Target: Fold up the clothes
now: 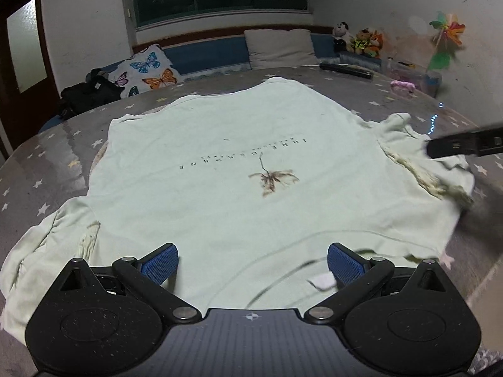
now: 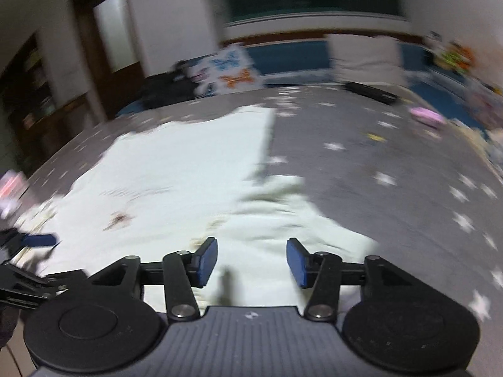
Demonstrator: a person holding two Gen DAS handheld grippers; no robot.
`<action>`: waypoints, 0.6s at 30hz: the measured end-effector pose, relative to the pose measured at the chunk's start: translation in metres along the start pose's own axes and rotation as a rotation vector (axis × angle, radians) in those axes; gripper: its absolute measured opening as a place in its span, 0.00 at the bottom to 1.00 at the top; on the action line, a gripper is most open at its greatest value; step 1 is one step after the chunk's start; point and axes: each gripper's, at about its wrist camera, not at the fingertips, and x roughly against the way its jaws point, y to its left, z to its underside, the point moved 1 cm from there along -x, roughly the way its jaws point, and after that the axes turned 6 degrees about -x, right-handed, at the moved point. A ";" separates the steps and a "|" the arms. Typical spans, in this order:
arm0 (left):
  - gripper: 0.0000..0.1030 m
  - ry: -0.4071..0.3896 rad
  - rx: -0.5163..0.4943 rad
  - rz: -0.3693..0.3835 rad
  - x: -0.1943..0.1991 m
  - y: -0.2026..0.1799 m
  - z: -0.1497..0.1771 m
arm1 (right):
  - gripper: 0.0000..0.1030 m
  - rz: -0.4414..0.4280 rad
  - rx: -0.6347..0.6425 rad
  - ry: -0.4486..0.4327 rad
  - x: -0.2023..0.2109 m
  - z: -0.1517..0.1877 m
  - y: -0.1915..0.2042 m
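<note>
both the left gripper (image 1: 253, 262) and right gripper (image 2: 251, 262) hang open above the t-shirt (image 1: 239, 169); the crumpled right sleeve (image 2: 283, 220), blurred here, may bunch the fold.

Your pale mint T-shirt (image 1: 239, 163) lies spread flat on the grey star-print surface, collar nearest you. It bears a brown leaf print and dark lettering; both sleeves sit rumpled.
</note>
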 end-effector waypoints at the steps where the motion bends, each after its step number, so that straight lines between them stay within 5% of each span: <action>1: 1.00 -0.002 0.001 0.001 0.002 0.000 0.002 | 0.53 -0.023 0.039 0.007 -0.003 -0.001 0.009; 9: 1.00 -0.006 0.019 0.010 0.013 0.007 0.014 | 0.60 -0.157 0.356 0.086 -0.018 0.019 0.077; 18: 1.00 -0.020 0.053 0.042 0.029 0.023 0.015 | 0.62 -0.204 0.444 0.136 -0.015 0.036 0.090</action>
